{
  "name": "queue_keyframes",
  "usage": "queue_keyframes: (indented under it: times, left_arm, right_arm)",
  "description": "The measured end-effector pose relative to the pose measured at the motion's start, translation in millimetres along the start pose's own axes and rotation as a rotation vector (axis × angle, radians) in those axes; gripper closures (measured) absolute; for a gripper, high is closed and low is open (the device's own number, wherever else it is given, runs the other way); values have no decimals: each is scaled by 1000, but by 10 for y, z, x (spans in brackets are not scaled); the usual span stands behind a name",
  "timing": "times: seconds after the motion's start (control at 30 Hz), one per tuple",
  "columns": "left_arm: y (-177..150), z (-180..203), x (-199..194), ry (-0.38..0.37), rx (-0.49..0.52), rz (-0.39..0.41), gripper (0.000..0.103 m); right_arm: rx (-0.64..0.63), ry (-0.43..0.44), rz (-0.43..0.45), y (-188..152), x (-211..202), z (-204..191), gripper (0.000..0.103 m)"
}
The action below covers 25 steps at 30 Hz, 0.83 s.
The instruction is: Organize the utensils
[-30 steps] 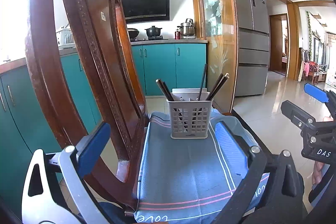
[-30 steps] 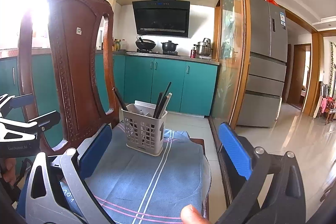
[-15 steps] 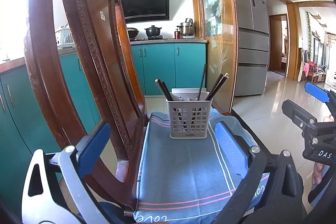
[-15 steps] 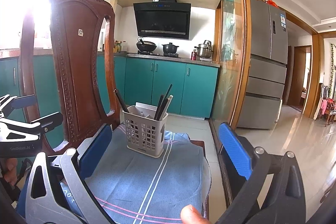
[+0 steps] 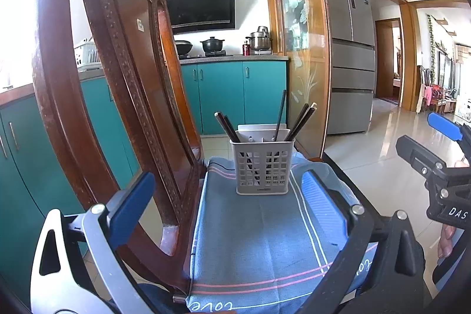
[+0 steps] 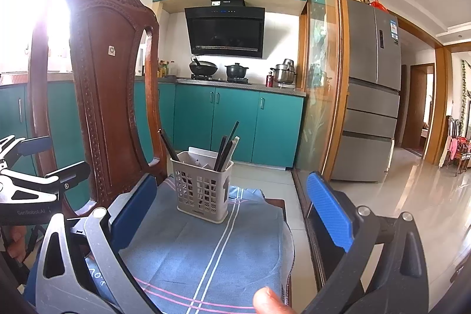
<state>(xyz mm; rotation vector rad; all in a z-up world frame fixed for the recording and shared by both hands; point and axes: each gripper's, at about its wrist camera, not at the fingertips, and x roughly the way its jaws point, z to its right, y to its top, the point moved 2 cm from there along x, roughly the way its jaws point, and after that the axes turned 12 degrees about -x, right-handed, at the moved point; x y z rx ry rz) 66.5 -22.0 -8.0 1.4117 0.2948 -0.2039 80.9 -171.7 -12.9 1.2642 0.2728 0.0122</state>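
A grey slotted utensil holder [image 5: 262,167] [image 6: 201,190] stands upright at the far end of a blue-grey striped cloth [image 5: 259,243] [image 6: 203,252] laid over a chair seat. Several dark chopsticks [image 5: 300,121] [image 6: 226,144] lean out of its top. My left gripper [image 5: 226,202] is open and empty, held back from the holder over the near part of the cloth. My right gripper [image 6: 232,205] is open and empty too, short of the holder; its blue pads [image 5: 441,121] also show at the right edge of the left wrist view.
A carved dark wooden chair back [image 5: 117,96] [image 6: 109,96] rises close on the left of the cloth. Teal kitchen cabinets [image 6: 235,125], a stove with pots, a glass sliding door [image 5: 300,64] and a grey fridge [image 6: 371,90] stand beyond. A fingertip [image 6: 268,300] shows at the bottom edge.
Both grippers have drifted very slightly; the holder sits a touch higher in the left wrist view and a touch lower-left in the right wrist view. Nothing taken hold of or let go.
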Motion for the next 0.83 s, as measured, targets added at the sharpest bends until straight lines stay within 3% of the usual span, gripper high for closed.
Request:
queue_keyframes:
  times: [0.6,0.73,0.83]
  left_arm:
    - [-50,94,42,6,42,1,4]
    - [-109,74,189,-15,21,-91,4]
    - [-233,94,398,-30,19,-225,4]
  right_arm:
    - [0,5,-27,-48,74,-7,3]
    - [22,2,-97,-157,244,41,3]
    - [73,10,-275,-429,708,100,3]
